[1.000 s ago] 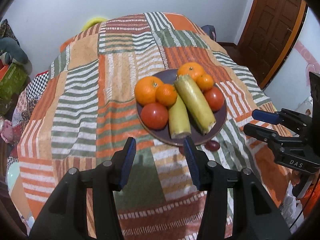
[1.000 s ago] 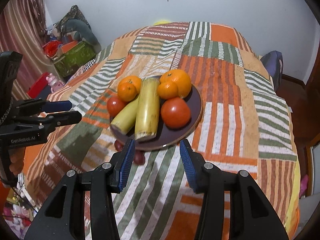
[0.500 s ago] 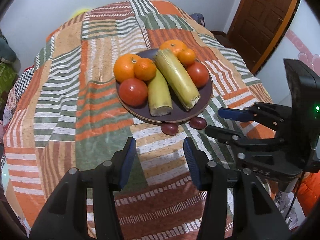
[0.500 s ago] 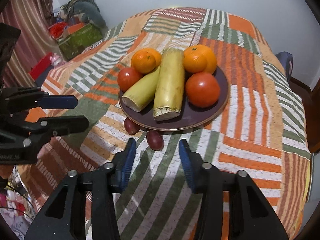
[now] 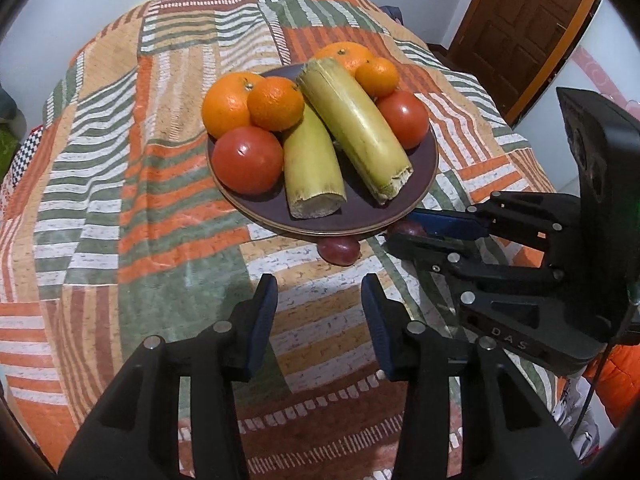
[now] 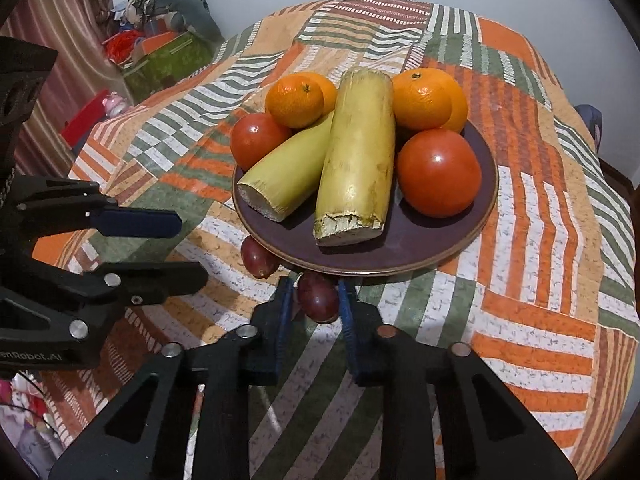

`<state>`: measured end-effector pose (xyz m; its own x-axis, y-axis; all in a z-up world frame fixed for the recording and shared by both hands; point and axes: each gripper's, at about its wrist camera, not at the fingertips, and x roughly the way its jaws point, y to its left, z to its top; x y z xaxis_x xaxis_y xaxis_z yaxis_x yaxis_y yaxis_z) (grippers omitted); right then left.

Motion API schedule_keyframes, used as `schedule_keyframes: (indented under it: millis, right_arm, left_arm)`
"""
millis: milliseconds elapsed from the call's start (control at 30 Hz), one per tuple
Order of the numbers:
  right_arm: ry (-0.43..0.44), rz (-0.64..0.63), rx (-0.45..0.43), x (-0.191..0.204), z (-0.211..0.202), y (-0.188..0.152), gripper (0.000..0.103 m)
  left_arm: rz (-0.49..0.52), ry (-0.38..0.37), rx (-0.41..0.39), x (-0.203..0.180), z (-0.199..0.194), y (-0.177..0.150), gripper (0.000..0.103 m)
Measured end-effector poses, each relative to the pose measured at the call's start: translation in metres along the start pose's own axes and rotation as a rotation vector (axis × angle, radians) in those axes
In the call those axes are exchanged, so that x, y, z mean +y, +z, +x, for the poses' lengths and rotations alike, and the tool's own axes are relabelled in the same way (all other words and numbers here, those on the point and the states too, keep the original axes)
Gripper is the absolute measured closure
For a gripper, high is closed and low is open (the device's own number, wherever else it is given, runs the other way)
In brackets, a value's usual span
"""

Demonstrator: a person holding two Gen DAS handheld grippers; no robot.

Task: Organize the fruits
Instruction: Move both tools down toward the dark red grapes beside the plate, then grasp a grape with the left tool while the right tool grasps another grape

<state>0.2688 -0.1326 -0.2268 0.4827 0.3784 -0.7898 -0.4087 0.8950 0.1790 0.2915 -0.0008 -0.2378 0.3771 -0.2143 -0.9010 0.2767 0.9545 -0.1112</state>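
A dark round plate point(image 5: 352, 220) point(image 6: 440, 256) holds oranges, two tomatoes and two yellow-green cane pieces. Two small dark red fruits lie on the cloth at its near rim. My right gripper point(image 6: 316, 296) has its jaws closed around one red fruit point(image 6: 318, 296), which rests on the cloth; in the left wrist view the right gripper point(image 5: 404, 236) partly hides that fruit point(image 5: 408, 228). The other red fruit point(image 5: 338, 249) point(image 6: 258, 260) lies free beside it. My left gripper point(image 5: 318, 300) point(image 6: 188, 248) is open and empty, just short of the free fruit.
The table wears a striped patchwork cloth point(image 5: 120, 200) that drops off at its edges. A wooden door point(image 5: 520, 28) stands at the back right. Boxes and bags point(image 6: 160, 52) are piled on the floor to the left of the table.
Both grippers have moved in toward the plate. My right gripper's jaws have narrowed around one red fruit. My left gripper stays open.
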Motion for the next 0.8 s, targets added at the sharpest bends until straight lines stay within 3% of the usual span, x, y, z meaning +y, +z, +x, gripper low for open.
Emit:
schedule_keyframes:
  millis: [433, 800]
  right_arm:
    - [0.047, 0.064, -0.031, -0.018, -0.019, -0.005, 0.084]
    - [0.026, 0.091, -0.059, -0.032, -0.030, -0.007, 0.084]
  left_arm:
    - [0.005, -0.026, 0.019, -0.014, 0.027, 0.012, 0.060]
    - [0.004, 0.004, 0.003, -0.015, 0.037, 0.017, 0.071]
